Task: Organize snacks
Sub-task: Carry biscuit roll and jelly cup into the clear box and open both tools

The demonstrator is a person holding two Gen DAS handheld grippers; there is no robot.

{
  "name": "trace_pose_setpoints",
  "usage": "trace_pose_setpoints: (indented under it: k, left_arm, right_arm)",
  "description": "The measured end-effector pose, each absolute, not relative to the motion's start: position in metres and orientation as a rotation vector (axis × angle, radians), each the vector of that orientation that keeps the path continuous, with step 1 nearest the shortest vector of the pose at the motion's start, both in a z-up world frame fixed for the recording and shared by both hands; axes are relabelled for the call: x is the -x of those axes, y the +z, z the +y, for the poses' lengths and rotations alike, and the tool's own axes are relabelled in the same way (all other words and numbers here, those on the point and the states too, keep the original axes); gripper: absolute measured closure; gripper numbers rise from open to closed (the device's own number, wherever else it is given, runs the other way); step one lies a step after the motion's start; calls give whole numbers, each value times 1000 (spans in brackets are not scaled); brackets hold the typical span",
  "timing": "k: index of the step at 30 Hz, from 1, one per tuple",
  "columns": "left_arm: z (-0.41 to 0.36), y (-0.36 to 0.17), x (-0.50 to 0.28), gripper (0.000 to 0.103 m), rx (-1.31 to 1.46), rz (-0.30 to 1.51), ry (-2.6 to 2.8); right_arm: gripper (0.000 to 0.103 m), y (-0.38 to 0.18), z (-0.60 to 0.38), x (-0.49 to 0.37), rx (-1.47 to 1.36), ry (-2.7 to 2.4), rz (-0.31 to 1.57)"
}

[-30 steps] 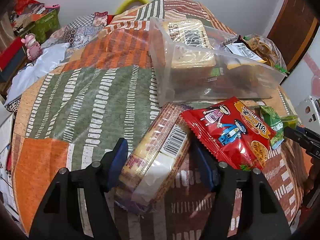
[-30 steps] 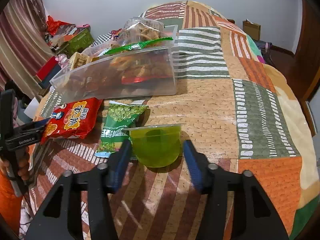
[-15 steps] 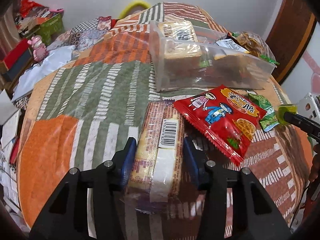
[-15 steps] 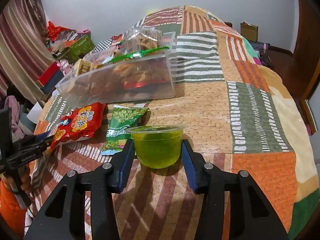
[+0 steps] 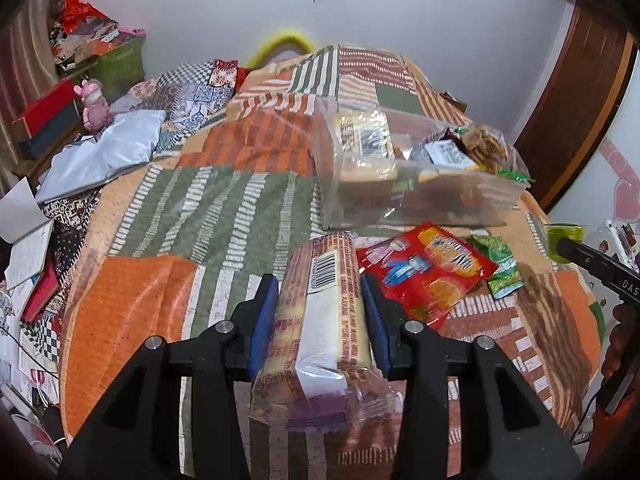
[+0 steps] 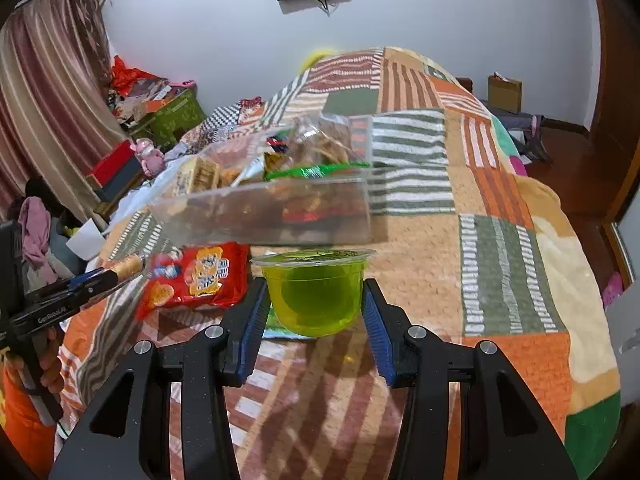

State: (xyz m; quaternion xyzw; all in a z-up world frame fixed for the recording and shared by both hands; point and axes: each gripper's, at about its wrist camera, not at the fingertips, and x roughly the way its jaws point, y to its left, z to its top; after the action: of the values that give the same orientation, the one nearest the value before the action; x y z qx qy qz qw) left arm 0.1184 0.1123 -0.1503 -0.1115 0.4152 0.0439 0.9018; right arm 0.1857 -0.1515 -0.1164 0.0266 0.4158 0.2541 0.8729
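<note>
1. The left gripper (image 5: pixel 320 320) is clamped on a long biscuit pack (image 5: pixel 320 320); both blue pads press its sides, and the pack runs lengthwise between them, its barcode end pointing toward the clear plastic bin (image 5: pixel 420 196).
2. The pack's sealed tail sticks out behind the pads, toward the camera; whether it rests on the patchwork blanket (image 5: pixel 200 208) or is lifted off it cannot be told.
3. A red snack bag (image 5: pixel 428 272) lies just in front of the bin, right beside the pack, with a green pea packet (image 5: pixel 498 268) at its far side.
4. The right gripper (image 6: pixel 316 312) grasps a green jelly cup (image 6: pixel 316 292), upright and sealed, its pads touching the cup's wall on both sides, below the rim.
5. The cup sits just in front of the bin (image 6: pixel 280 216), which holds several snack packs, and next to the red snack bag (image 6: pixel 200 276).
</note>
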Motion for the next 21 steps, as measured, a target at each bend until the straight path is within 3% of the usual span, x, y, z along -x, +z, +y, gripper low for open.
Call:
trace_pose_setpoints:
  k: [21]
  left_arm:
    - [98, -80, -182, 61, 202, 672, 13]
  right_arm:
    - [60, -67, -95, -228, 3, 619, 717]
